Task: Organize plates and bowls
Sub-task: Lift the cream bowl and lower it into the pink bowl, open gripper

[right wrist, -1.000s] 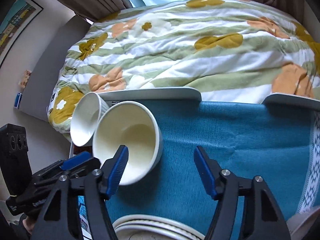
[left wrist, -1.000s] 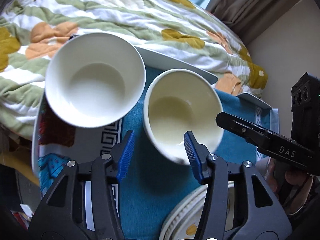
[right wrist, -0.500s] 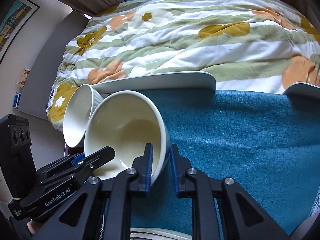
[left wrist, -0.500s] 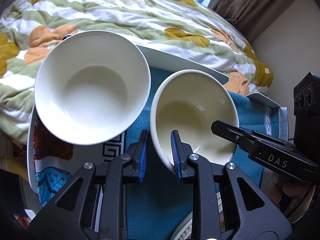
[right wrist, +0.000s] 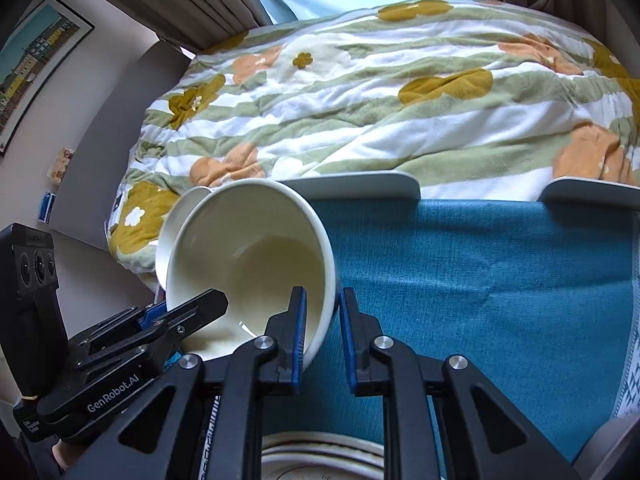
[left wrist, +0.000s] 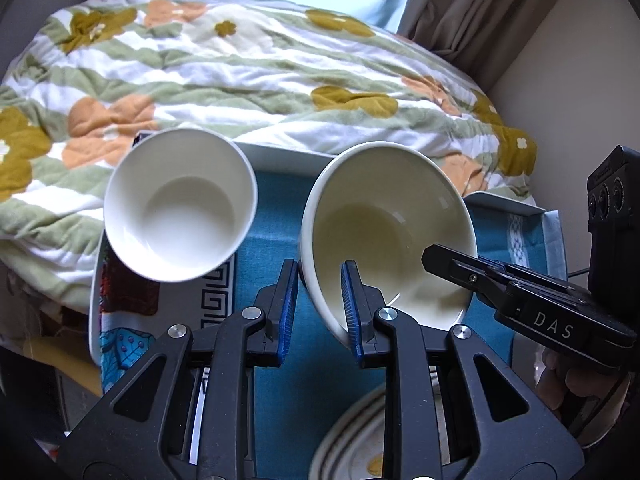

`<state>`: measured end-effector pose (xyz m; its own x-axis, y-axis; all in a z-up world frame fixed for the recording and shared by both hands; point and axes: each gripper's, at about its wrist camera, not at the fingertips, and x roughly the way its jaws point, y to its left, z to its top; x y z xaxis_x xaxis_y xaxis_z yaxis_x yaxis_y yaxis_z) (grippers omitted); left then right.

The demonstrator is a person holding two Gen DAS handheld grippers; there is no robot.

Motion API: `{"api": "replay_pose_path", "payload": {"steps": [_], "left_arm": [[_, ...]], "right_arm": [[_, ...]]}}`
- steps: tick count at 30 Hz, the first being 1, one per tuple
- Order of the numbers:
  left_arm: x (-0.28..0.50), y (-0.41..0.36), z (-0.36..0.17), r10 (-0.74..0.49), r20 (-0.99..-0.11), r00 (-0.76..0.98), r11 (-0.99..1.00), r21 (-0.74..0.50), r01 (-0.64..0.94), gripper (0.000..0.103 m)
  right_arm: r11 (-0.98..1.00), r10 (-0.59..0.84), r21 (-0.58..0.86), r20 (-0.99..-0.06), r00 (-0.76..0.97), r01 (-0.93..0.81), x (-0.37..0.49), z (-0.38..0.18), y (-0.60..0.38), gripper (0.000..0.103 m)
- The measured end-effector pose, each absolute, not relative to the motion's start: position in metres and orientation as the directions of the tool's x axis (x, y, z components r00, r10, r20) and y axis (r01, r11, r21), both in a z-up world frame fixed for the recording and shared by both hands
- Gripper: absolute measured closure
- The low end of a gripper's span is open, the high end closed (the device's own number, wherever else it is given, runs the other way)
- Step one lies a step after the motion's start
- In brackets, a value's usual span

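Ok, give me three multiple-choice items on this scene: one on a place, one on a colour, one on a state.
1. In the left wrist view, the white bowl sits where relative to the cream bowl?
A. To its left
B. To its right
C. Nested inside it

2. What colour is the cloth beneath the cream bowl?
A. Red
B. Teal
C. Black

3. What is the state of the cream bowl's rim?
A. Pinched by the left hand-held gripper and the right hand-held gripper
B. Pinched by one only
C. Untouched

Answers:
1 A, the two bowls stand apart, side by side.
2 B, teal fabric shows around the bowl.
3 A, each wrist view shows pads on either side of the rim wall.
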<state>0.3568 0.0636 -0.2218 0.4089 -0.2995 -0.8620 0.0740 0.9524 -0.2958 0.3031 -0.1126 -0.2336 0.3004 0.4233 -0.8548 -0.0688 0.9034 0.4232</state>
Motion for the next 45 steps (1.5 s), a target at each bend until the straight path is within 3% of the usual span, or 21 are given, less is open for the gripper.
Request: {"api": "replay_pose_path", "payload": {"steps": [10,19,29,45], "left_arm": [[0.289,-0.007,-0.156,-0.289,-0.827,0.482,0.957,-0.268,0.115,0.083],[0.219,-0.106,-0.129,-0.331,-0.794,0.509,0.943,-0.294,0.155,0.083],[0.187,-0.22,-0.156,-0.412,-0.83,0.376,0.904,-0.322,0.28,0.083],[0.221,-0.282,-0.243,-0.297,-0.941,0.163,0.827,-0.169,0.537,0.083]], "right_arm": [[0.897,0.437,0.428,-0.815,0.381,-0.112,0.244,-0.171,-0.167,0.088],[0.907,0.412,0.407,-0.799,0.437,-0.111,0.171,-0.127,-0.261,0.088],[0.933,0.3,0.357,-0.844,0.445,0.049,0.112,-0.129,-0.362,0.087],[0.878,0.217,0.336,-0.915,0.341,0.341,0.097,-0.215,-0.391,0.088]]}}
